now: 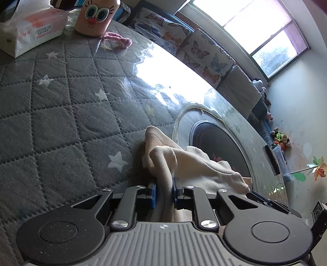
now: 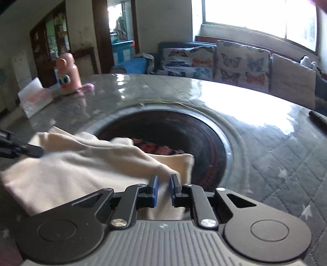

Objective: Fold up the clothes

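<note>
A cream garment [image 1: 184,161] lies bunched on the grey quilted table cover [image 1: 61,122], beside a round dark inset. My left gripper [image 1: 164,184] is shut on a fold of it, with cloth running between the blue pads. In the right wrist view the same cream garment [image 2: 81,163] stretches from the left to the middle. My right gripper [image 2: 163,181] is shut on its right edge. The left gripper's black fingers [image 2: 22,148] show at the far left of that view, on the garment's other end.
A round dark inset with a metal rim [image 2: 173,133] sits in the table. A tissue pack [image 1: 34,30], a pink cartoon-face container [image 1: 96,16] and a pink fuzzy loop [image 1: 118,40] stand at the far side. A sofa with butterfly cushions [image 2: 241,63] runs behind the table.
</note>
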`<state>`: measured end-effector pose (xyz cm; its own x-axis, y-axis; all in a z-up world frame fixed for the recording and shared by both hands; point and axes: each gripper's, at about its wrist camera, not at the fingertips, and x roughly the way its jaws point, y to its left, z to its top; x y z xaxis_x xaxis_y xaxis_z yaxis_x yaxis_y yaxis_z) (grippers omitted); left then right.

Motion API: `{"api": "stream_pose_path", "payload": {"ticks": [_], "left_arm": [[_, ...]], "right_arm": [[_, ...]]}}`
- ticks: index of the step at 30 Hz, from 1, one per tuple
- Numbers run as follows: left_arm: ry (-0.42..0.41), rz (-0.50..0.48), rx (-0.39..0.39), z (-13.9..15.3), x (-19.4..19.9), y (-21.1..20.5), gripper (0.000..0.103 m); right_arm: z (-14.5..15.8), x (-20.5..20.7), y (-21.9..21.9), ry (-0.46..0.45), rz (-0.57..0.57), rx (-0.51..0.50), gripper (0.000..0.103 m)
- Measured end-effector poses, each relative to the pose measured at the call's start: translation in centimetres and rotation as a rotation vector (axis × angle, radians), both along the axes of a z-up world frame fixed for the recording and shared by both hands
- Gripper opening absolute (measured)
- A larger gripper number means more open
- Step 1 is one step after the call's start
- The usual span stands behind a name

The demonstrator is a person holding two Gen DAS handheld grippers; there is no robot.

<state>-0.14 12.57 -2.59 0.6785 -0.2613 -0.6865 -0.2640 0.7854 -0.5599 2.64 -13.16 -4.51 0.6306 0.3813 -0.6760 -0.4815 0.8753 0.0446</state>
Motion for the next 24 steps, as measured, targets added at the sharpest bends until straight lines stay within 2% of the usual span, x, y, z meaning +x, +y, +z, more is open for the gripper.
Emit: {"api": "stream_pose_path", "payload": {"ticks": [3,5,9,13,16,18,20,24], "left_arm": [[0.000,-0.001,0.002,0.0,0.1,0.0,0.017],[0.000,-0.003,0.004,0.0,0.1,0.0,0.017],[0.001,-0.008,0.008,0.0,0.1,-0.1,0.017],[0.001,-0.010,0.013,0.1,0.2,-0.1,0.017],[-0.005,-0.012,0.018,0.3,0.1,-0.1,0.017],[-0.010,-0.013,0.022,0.4,0.1,-0.1,0.017],[-0.015,-0.014,0.025,0.5,0.0,-0.1,0.017],[-0.025,-0.016,0.033,0.8,-0.2,-0.1,0.016]], "right_arm": [[0.2,0.3,-0.8,0.005,-0.024,0.024,0.021],[0.3,0.7,-1.3,0.025,-0.037,0.052,0.022],[0.0,1.6,-2.1,0.080,-0.056,0.121,0.032],[-0.4,2.0,-2.3,0.117,-0.058,0.161,0.033],[-0.4,1.9,-1.8,0.113,-0.046,0.155,0.031],[-0.4,1.9,-1.5,0.110,-0.038,0.151,0.018],[-0.4,1.8,-1.1,0.105,-0.032,0.148,0.011],[0.3,1.3,-0.6,0.081,-0.032,0.148,0.009]]}}
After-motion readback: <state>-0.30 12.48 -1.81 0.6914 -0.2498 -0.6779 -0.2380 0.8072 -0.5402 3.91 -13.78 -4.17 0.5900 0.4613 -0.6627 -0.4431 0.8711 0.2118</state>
